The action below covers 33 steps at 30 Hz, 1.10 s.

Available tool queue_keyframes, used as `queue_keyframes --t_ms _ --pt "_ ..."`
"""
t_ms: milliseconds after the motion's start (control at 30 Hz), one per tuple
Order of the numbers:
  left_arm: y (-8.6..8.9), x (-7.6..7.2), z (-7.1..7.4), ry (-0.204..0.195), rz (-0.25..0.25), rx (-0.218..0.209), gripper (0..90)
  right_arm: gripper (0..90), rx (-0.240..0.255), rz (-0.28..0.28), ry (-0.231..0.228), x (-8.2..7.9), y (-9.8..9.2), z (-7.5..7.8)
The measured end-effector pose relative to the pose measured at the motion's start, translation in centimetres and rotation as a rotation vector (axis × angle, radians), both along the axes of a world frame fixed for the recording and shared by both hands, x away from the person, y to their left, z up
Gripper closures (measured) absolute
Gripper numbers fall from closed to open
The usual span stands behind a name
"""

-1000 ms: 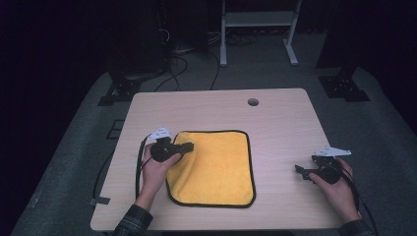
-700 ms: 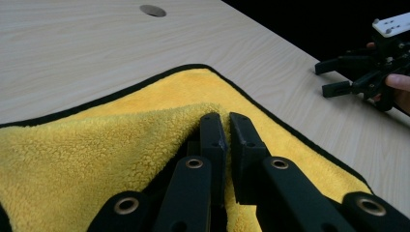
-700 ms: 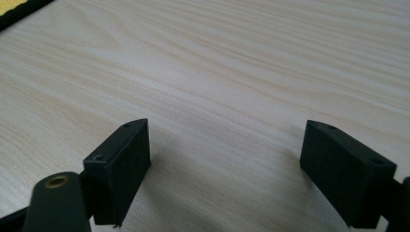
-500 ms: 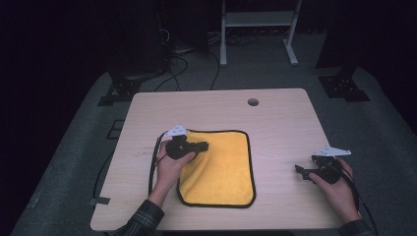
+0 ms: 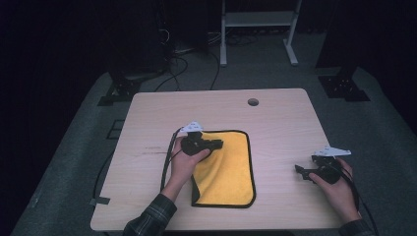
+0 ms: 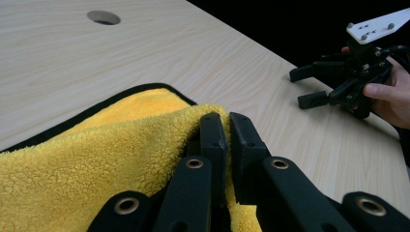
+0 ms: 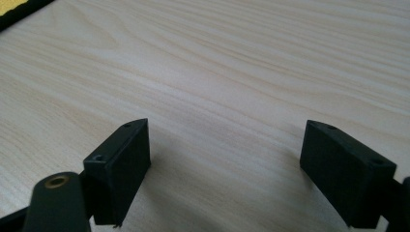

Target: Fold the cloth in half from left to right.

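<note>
A yellow cloth (image 5: 231,169) with a black hem lies on the wooden table (image 5: 275,123), its left part lifted and folded over to the right. My left gripper (image 5: 219,144) is over the cloth's upper left area, shut on a pinch of its edge. In the left gripper view the cloth (image 6: 96,154) bunches around the closed left gripper (image 6: 228,121). My right gripper (image 5: 301,171) rests near the table's right side, apart from the cloth, its jaws wide apart with bare wood between them (image 7: 225,159). It also shows from the left gripper's camera (image 6: 304,87).
A round hole (image 5: 253,102) is cut in the table near its far edge. A black cable (image 5: 167,162) trails from the left gripper off the front. A white-legged stand (image 5: 255,19) is on the floor behind the table. A cloth corner (image 7: 14,9) shows at the right gripper view's top left.
My left gripper has moved to the right with the cloth's left edge in it, folding that side over so the cloth looks narrower. The right gripper has stayed in place.
</note>
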<state>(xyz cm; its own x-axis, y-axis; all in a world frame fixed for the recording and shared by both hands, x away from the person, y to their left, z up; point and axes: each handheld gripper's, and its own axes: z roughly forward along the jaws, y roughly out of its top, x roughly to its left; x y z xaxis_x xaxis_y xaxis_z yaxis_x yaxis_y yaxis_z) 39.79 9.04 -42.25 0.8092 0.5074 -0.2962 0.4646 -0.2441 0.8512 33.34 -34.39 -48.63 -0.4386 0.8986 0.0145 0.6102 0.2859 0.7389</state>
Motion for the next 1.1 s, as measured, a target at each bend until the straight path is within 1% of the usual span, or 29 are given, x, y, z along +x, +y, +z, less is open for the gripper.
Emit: queue_keyframes --t_ms 100,167,200,367,467,500,667,833,867,967,1033,1100 --pt "-0.8 0.3 -0.2 0.007 -0.017 0.008 84.9 17.0 0.0 0.0 0.0 0.0 0.0 0.0" --pt "-1.6 0.6 -0.4 0.016 -0.035 0.019 84.9 17.0 0.0 0.0 0.0 0.0 0.0 0.0" --pt "-2.0 0.7 -0.6 0.025 -0.042 0.017 84.9 17.0 0.0 0.0 0.0 0.0 0.0 0.0" --pt "-3.6 1.0 -1.1 0.044 -0.082 0.039 84.9 17.0 0.001 0.0 0.0 0.0 0.0 0.0" --pt "-4.6 1.2 -1.4 0.053 -0.105 0.057 84.8 17.0 0.001 0.0 0.0 0.0 0.0 0.0" --pt "-5.1 1.3 -1.6 0.058 -0.116 0.069 84.8 17.0 0.001 0.0 0.0 0.0 0.0 0.0" --pt "-6.7 1.7 -2.8 0.086 -0.149 0.1 84.2 17.0 0.0 0.0 0.0 0.0 0.0 0.0" --pt "-8.0 1.9 -3.7 0.105 -0.166 0.124 83.8 17.0 0.0 0.001 0.0 0.0 0.0 0.0" --pt "-8.2 1.9 -3.8 0.109 -0.173 0.136 83.7 17.0 0.0 0.001 0.0 0.0 0.0 0.0" --pt "-8.8 1.9 -4.5 0.121 -0.174 0.159 82.7 17.0 0.0 0.001 0.0 0.0 0.0 0.0" --pt "-9.1 2.0 -4.8 0.126 -0.175 0.184 81.9 17.0 0.0 0.001 0.0 0.0 0.0 0.0" --pt "-9.3 2.0 -5.1 0.13 -0.175 0.193 81.5 17.0 0.0 0.001 0.0 0.0 0.0 0.0"
